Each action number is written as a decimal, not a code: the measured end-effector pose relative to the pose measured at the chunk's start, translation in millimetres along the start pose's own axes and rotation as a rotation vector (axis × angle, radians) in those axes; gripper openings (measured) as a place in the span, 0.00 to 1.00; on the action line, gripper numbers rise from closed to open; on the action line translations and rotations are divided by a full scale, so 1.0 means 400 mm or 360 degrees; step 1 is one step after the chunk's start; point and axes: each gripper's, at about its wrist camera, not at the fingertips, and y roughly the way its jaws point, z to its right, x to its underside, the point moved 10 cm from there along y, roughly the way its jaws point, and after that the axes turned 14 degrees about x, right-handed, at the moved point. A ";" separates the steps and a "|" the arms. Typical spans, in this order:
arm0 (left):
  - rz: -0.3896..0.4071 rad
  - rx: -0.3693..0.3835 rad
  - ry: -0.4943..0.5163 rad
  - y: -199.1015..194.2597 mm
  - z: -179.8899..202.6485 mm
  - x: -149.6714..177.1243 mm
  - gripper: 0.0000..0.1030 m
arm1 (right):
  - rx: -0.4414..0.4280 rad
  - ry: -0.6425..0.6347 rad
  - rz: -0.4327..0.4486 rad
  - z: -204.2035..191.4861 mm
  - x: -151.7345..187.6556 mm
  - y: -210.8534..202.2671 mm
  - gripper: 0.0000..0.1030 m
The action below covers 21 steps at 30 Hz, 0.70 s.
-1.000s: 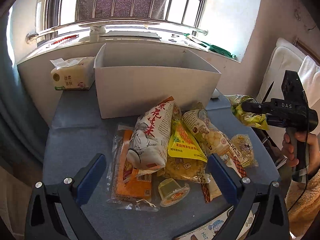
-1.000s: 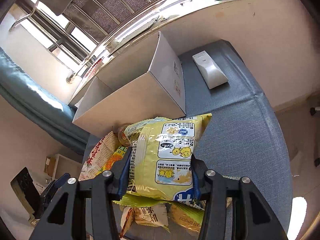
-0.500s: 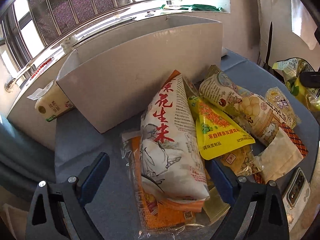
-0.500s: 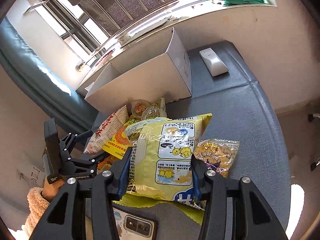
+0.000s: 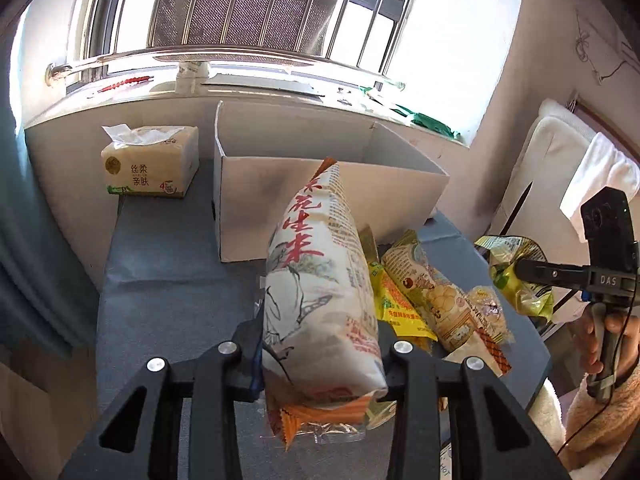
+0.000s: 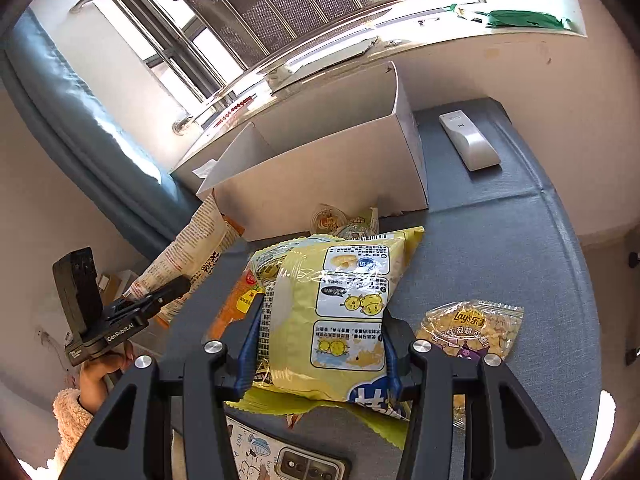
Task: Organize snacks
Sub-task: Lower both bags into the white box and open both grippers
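A grey-blue table (image 5: 168, 292) fills the middle of both views, set under a barred window (image 5: 240, 4) with a pale sill. At its far side stands an open white cardboard box (image 5: 280, 184), its top flaps up; nothing can be seen inside it from these angles. To the box's left sits a pack of tissues (image 5: 150, 166) with a sheet poking out, and to its right lies a white remote control (image 6: 470, 142).

In front of the box lies a loose heap of snacks. The left gripper (image 5: 320, 356) has its jaws closing on a tall white peanut bag (image 5: 320, 280) with red lettering, both pads pressed against the bag's lower sides, the bag tilted up toward the box with its orange sealed end hanging below the fingers. Just right of it lie a yellow sachet (image 5: 396, 304) and a bag of round puffs (image 5: 440, 296).

The right gripper (image 6: 324, 344) pinches a yellow chip bag (image 6: 336, 312) between its blue-padded fingers, the bag raised above the table in front of the box. A small clear crisp packet (image 6: 472, 328) lies flat on the table just right of it, and a jelly cup (image 6: 328, 218) rests against the box's front wall. A phone (image 6: 308, 466) lies at the near edge
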 end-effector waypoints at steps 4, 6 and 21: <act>0.0244 0.0146 -0.0100 -0.049 0.040 -0.102 0.39 | 0.0015 -0.0083 0.0087 -0.042 -0.087 -0.002 0.52; 0.0339 0.0177 -0.0134 -0.052 0.045 -0.166 0.39 | 0.0058 -0.0124 0.0154 -0.058 -0.151 -0.004 0.52; 0.0277 -0.0077 -0.0364 0.210 -0.152 -0.429 0.39 | 0.0356 -0.0179 0.0095 -0.020 -0.491 0.220 0.52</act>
